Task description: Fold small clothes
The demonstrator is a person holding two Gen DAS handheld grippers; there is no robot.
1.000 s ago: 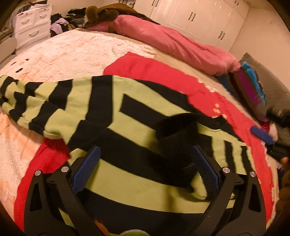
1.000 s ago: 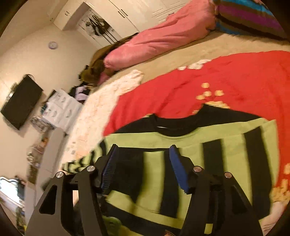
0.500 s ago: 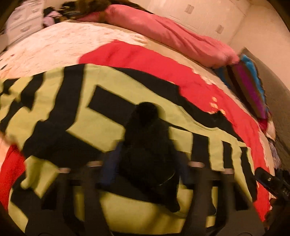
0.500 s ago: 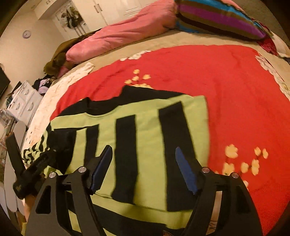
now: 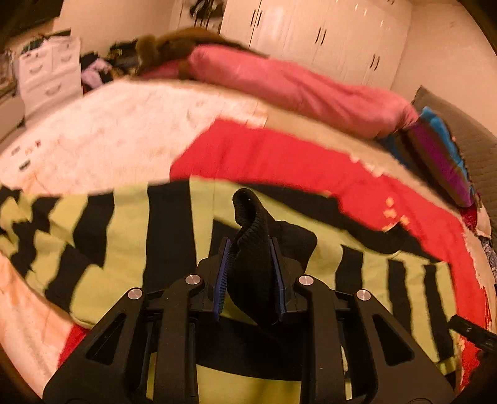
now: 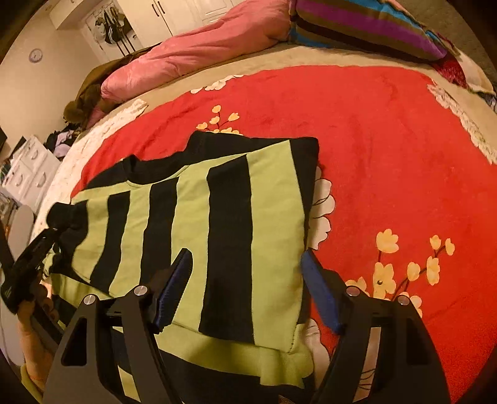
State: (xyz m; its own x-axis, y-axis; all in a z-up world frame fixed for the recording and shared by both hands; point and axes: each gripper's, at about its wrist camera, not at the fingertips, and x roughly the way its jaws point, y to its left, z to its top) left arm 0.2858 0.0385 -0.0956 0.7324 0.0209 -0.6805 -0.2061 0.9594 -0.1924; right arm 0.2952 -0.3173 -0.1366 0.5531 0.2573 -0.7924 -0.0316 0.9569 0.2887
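Observation:
A green-and-black striped sweater lies spread on a red floral blanket on the bed. My left gripper is shut on the sweater's black ribbed cuff and holds it raised above the body. In the right wrist view the sweater has its right side folded in. My right gripper is open just above the sweater's lower right part, touching nothing. The left gripper with the black cuff shows at the left of that view.
A pink duvet lies rolled along the bed's far side. A striped pillow sits at the head. White drawers and wardrobes stand beyond. Red blanket stretches right of the sweater.
My left gripper closed on the black cuff and lifted it. My right gripper moved right along the sweater toward its folded edge and stayed open.

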